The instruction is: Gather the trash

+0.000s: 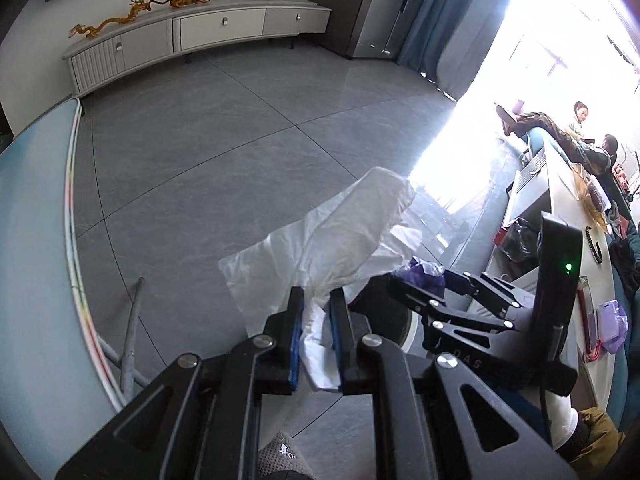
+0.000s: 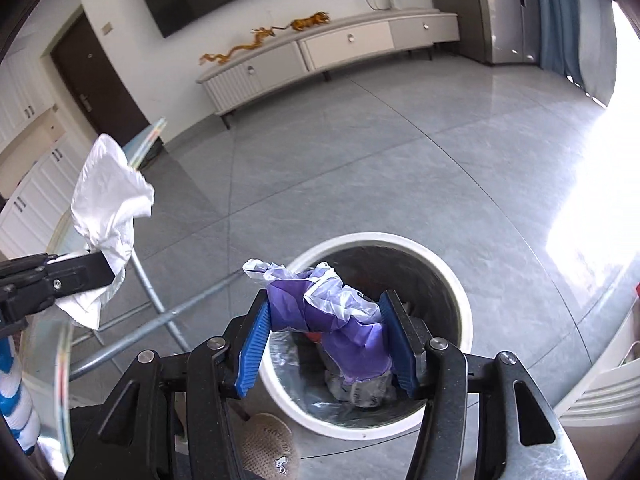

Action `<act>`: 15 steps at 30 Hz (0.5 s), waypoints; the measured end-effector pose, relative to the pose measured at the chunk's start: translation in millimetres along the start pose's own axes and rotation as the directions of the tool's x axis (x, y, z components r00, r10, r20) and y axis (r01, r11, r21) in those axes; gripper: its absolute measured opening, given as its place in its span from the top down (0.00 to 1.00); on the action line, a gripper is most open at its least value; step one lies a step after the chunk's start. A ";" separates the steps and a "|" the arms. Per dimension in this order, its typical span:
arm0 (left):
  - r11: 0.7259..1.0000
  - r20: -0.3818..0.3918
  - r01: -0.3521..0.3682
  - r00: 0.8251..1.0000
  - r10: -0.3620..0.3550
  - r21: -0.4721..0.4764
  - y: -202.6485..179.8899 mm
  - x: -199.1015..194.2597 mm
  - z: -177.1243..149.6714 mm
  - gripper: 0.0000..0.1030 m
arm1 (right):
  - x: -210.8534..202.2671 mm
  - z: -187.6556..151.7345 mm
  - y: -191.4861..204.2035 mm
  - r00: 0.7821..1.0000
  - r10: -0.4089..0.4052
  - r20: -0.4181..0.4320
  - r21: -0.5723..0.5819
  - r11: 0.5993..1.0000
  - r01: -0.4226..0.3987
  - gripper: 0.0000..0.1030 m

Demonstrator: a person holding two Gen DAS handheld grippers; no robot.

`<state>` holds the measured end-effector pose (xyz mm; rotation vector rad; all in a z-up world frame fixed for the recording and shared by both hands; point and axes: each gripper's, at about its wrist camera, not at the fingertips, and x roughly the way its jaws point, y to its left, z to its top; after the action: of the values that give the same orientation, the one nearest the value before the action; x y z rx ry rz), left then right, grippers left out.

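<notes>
The drop-off step is in hand, by the look of it: both grippers are carrying trash, and the right one is hanging directly over the bin (image 2: 452,276).

The right gripper (image 2: 330,338) is pinching a crumpled purple glove (image 2: 344,320), with whitish film bunched into it, between its blue pads (image 2: 253,354). The jaws are standing fairly wide because the wad is bulky, yet both pads are pressing on it. The glove is sitting above the bin's mouth, inside the white rim as this camera sees it, and some rubbish is already lying at the bottom of the liner.

The left gripper (image 1: 316,334) is clamping a white tissue (image 1: 320,240), its jaws drawn close together with only the paper between them. Most of the tissue is fanning out loosely beyond the fingertips. In the right wrist view that gripper is holding the tissue off to the left, over the edge of the glass worktop (image 2: 60,360) and well apart from the bin.

The next move likely calls for the right gripper to spread so the glove falls in; the wad may cling to a ribbed pad, so a wide release would help. The left gripper would then need to swing across over the bin before letting go, since the light tissue could drift wide of the rim.
</notes>
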<state>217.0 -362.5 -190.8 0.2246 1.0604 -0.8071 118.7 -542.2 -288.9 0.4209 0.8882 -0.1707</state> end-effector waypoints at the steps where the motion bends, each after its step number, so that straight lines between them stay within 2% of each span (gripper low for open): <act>1: 1.000 -0.005 0.003 1.000 -0.003 -0.001 -0.3 6.4 3.4 0.82 | 1.3 -4.0 -5.4 1.000 -0.007 -0.004 0.008 1.000 0.007 0.44; 3: 1.000 -0.009 0.015 1.000 -0.015 -0.009 -2.4 15.7 7.3 0.68 | 6.8 -2.4 -11.9 1.000 -0.025 -0.007 0.023 0.999 0.025 0.39; 4: 1.000 -0.013 0.024 1.000 -0.024 -0.015 -2.6 19.7 8.5 0.57 | 7.2 -3.0 -13.4 0.999 -0.033 -0.007 0.027 0.999 0.033 0.38; 5: 0.999 -0.013 0.037 0.999 -0.037 -0.025 -2.4 22.7 9.3 0.52 | 7.3 -3.4 -15.8 0.999 -0.043 -0.006 0.032 0.999 0.043 0.37; 10: 0.994 -0.028 0.097 0.995 -0.098 -0.043 -6.4 30.6 8.5 0.52 | 2.1 -6.2 -26.2 0.997 -0.080 -0.004 0.050 0.996 0.080 0.35; 15: 0.996 0.007 0.085 0.996 -0.085 -0.027 -3.7 11.0 1.2 0.52 | -12.8 -4.6 -24.6 0.995 -0.102 0.021 0.054 0.993 0.100 0.35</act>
<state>217.9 -371.0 -198.7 0.1547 1.0808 -0.8682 99.6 -562.8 -288.5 0.4225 0.8841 -0.2920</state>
